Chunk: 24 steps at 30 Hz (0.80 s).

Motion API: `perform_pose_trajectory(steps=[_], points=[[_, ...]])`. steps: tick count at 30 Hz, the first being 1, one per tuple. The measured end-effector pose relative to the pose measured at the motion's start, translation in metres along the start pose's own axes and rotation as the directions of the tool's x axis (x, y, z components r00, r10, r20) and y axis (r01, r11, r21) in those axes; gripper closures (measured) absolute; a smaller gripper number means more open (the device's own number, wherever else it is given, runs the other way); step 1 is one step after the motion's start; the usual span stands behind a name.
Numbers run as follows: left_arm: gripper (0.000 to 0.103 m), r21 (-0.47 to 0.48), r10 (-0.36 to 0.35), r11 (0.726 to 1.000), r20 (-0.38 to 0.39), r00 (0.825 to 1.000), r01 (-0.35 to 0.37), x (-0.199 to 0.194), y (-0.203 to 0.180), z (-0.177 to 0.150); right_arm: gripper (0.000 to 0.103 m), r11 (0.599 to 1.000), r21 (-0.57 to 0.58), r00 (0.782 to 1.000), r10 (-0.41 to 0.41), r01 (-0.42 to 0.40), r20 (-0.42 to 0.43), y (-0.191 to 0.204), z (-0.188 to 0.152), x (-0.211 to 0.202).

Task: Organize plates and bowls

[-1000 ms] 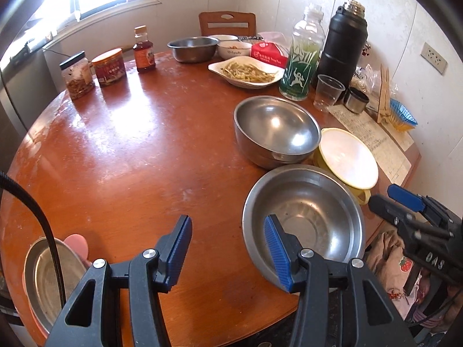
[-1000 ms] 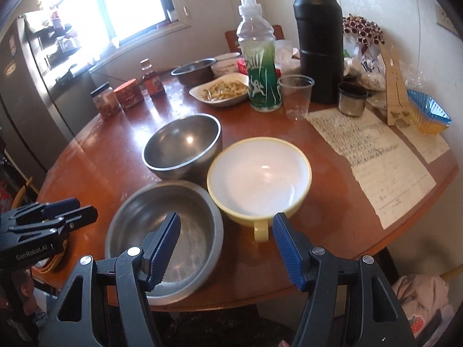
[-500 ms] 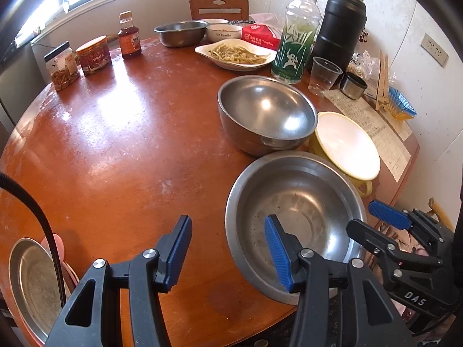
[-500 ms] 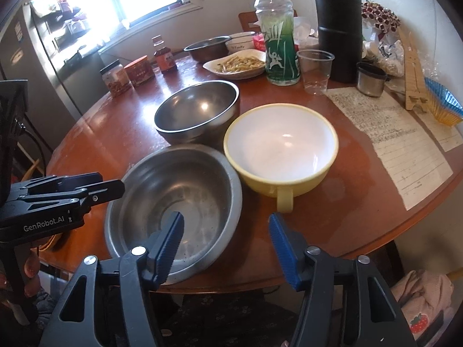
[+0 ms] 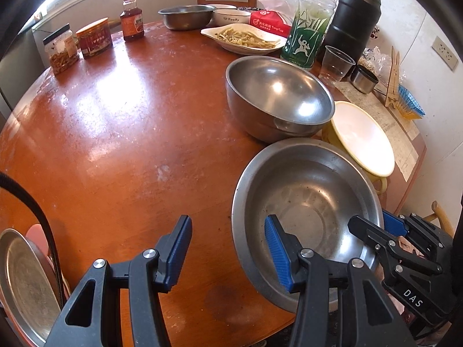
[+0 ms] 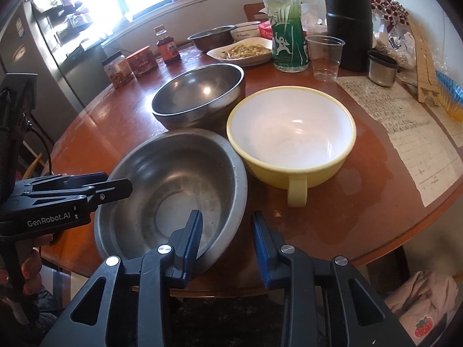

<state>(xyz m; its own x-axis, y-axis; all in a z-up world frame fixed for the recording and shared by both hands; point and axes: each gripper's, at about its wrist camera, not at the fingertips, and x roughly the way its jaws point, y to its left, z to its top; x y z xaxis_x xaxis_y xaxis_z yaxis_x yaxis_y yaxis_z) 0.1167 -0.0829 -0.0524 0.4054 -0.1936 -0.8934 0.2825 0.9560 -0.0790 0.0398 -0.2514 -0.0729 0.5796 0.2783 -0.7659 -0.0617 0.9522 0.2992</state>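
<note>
A wide shallow steel bowl sits at the near edge of the round wooden table. My left gripper stands open astride the bowl's left rim, one finger inside and one over the table. My right gripper straddles the opposite rim; its jaws are closing, and a gap still shows between the pads and the rim. Behind stand a deep steel bowl and a yellow bowl with a white inside and a handle.
At the back are a green bottle, a black flask, a plastic cup, a plate of food, jars and another steel bowl. Paper sheets lie at right. A steel plate shows low left, off the table.
Both grippers have sunk towards the wide steel bowl and now straddle its rim on either side. The right gripper's jaws have narrowed; the left's have kept their width.
</note>
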Motion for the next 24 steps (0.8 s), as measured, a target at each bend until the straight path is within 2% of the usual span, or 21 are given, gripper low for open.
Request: perform_pose_trajectory(steps=[2,4,8,9,13,18,24], points=[[0.052,-0.008,-0.019,1.0,-0.005,1.0,0.019,0.002,0.001,-0.001,0.071,1.0,-0.004,1.0,0.003,-0.003,-0.001,0.001,0.0,0.001],[0.061,-0.015,-0.045,0.999,-0.013,0.999,0.045,0.004,0.002,-0.001,0.072,1.0,-0.006,1.0,0.005,-0.005,-0.003,0.002,0.001,0.003],[0.068,-0.033,-0.064,0.997,-0.025,0.998,0.063,0.009,0.003,-0.004,0.073,1.0,-0.009,1.0,0.003,-0.003,-0.006,0.003,0.001,0.005],[0.075,-0.032,-0.066,0.997,-0.028,0.997,0.065,0.01,0.003,-0.005,0.073,1.0,-0.01,1.0,0.003,-0.003,-0.006,0.002,0.002,0.005],[0.085,-0.037,-0.095,0.995,-0.022,0.995,0.094,0.009,0.001,-0.008,0.075,1.0,-0.019,1.0,-0.006,0.006,-0.001,0.005,0.003,0.005],[0.086,-0.038,-0.087,0.996,-0.015,0.996,0.086,0.004,0.003,-0.012,0.076,0.999,-0.034,1.0,-0.003,0.003,0.004,0.011,0.003,0.004],[0.085,-0.073,-0.063,0.995,0.03,0.998,0.065,-0.016,0.016,-0.022,0.076,0.996,-0.087,1.0,0.014,-0.012,0.022,0.032,0.01,0.003]])
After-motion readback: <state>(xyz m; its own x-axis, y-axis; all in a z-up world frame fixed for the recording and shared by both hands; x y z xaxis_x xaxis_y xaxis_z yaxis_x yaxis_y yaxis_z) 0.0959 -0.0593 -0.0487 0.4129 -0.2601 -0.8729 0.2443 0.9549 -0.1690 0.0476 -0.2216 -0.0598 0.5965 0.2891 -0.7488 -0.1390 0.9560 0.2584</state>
